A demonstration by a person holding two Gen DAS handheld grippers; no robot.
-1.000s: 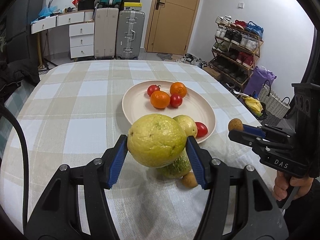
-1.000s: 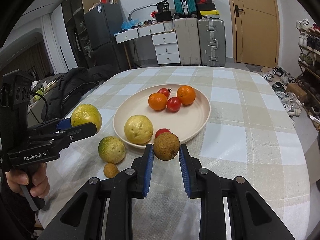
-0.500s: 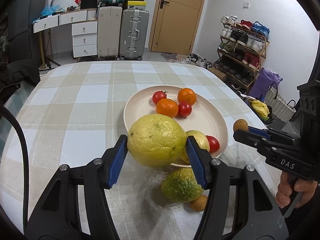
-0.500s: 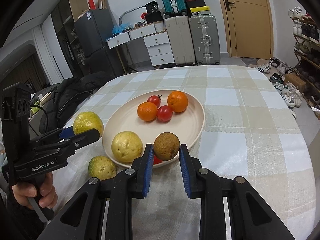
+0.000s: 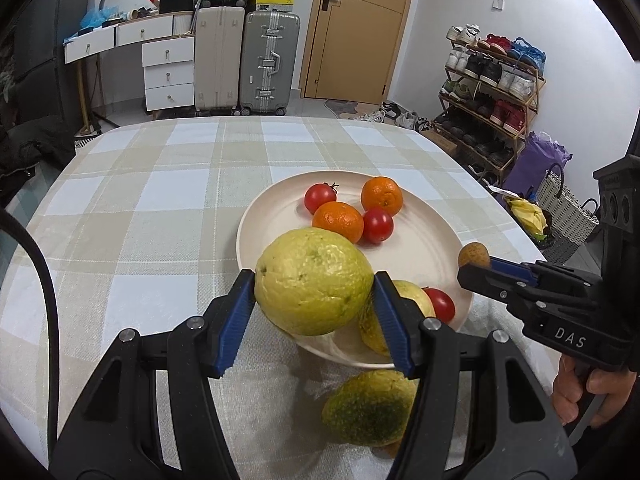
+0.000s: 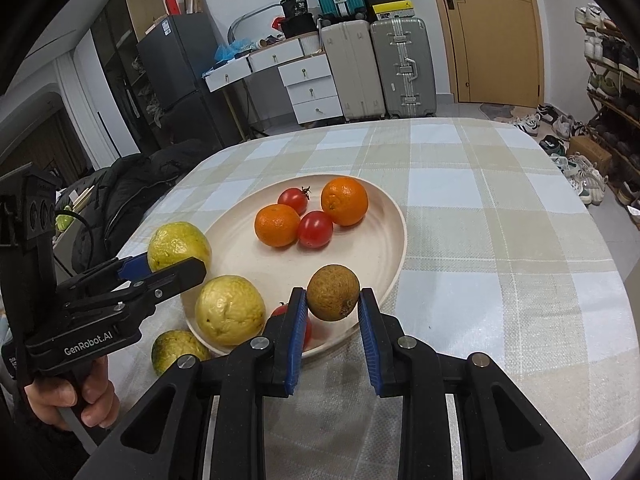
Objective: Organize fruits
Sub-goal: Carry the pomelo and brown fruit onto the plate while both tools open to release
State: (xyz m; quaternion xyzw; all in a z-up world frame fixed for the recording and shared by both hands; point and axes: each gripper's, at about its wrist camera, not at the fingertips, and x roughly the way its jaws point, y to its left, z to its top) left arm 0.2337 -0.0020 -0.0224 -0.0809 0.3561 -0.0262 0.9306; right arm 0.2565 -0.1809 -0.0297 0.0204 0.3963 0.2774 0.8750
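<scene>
— Why is each fruit held over the round cream plate (image 6: 394,216)?

— Likely to set them in with the rest. The left gripper (image 5: 314,304) has its blue-padded fingers clamped on the big, bumpy yellow-green citrus (image 5: 312,280), above the plate's near rim. The right gripper (image 6: 332,306) pinches the small, rough brown round fruit (image 6: 333,298) over the plate's near part.

— What's inside already?

— Two glossy oranges (image 6: 344,201), smooth red tomatoes (image 6: 315,229), a dimpled yellow fruit (image 6: 230,310). A mottled green fruit (image 5: 370,408) lies on the checked-cloth worktop (image 6: 500,240), just outside the rim.
</scene>
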